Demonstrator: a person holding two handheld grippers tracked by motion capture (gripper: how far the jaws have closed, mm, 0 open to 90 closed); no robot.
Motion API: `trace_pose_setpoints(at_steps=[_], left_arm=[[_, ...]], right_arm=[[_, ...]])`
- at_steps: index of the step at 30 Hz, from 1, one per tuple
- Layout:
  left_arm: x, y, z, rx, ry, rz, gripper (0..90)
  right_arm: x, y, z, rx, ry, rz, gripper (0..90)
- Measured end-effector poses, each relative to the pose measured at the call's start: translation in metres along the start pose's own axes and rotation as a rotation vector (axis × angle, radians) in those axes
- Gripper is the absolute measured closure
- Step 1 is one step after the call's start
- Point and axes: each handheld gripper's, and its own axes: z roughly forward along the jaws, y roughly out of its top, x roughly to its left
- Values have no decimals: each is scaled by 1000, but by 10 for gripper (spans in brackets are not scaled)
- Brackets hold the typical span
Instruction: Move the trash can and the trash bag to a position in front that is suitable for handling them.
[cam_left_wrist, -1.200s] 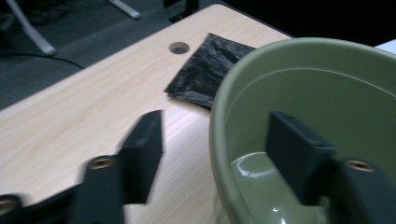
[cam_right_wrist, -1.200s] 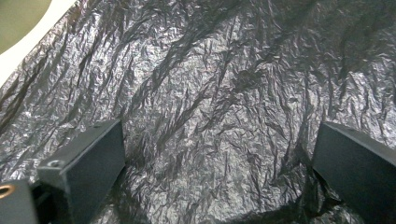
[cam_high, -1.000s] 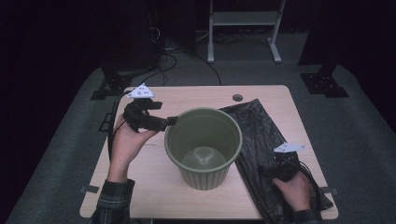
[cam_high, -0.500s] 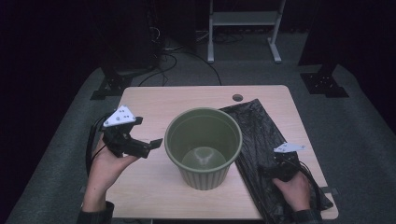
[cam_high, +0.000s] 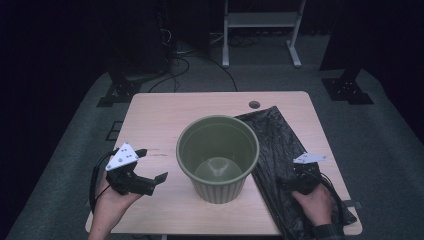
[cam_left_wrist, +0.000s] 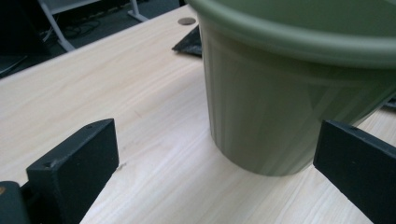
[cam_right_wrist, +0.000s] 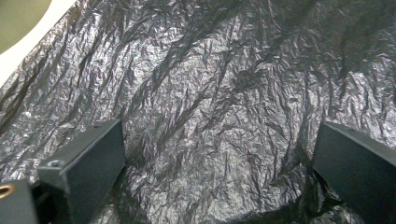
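A green plastic flowerpot (cam_high: 218, 157) stands upright in the middle of the pale wooden bench (cam_high: 170, 112), empty inside, and just to its right a crinkled black plastic bag (cam_high: 280, 145) lies flat, running from the far right part of the bench down to the near edge, its left border tucked against the pot's base. A small round hole (cam_high: 254, 105) sits in the bench top beyond the bag. The left claw (cam_high: 152, 165) hangs low over the near left corner, its jaws spread wide with nothing between them, pointing toward the pot's ribbed wall (cam_left_wrist: 261, 112), which stands close ahead with bare wood between. The right claw (cam_high: 287, 186) rests down on the bag near the bench's near right corner, jaws spread apart over the wrinkled plastic (cam_right_wrist: 215, 107) without pinching it. Beyond the bench, a white metal stand (cam_high: 260, 30) and loose cables (cam_high: 175, 55) sit on the grey floor. Compared with a moment ago, the left claw has come from beside the pot's far left rim toward the near edge and lower, and its jaws have just been opening; the right hand (cam_high: 315, 205) has kept its place on the bag.
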Motion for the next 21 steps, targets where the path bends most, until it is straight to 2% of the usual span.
trace_pose_setpoints(at_steps=[6, 9, 14, 18, 20, 21], left_arm=[[-3, -25, 13, 30, 0, 4, 0], [-4, -37, 22, 50, 14, 14, 0], [-4, -51, 38, 66, -2, -9, 0], [-5, -64, 56, 98, -25, -31, 0], [-4, -71, 62, 114, -26, -25, 0], [-3, -76, 67, 124, -36, -41, 0]], right_arm=[[0, 0, 0, 0, 0, 0, 17], [0, 0, 0, 0, 0, 0, 17], [0, 0, 0, 0, 1, 1, 17], [0, 0, 0, 0, 1, 1, 17], [0, 0, 0, 0, 1, 1, 17], [0, 0, 0, 0, 1, 1, 17]])
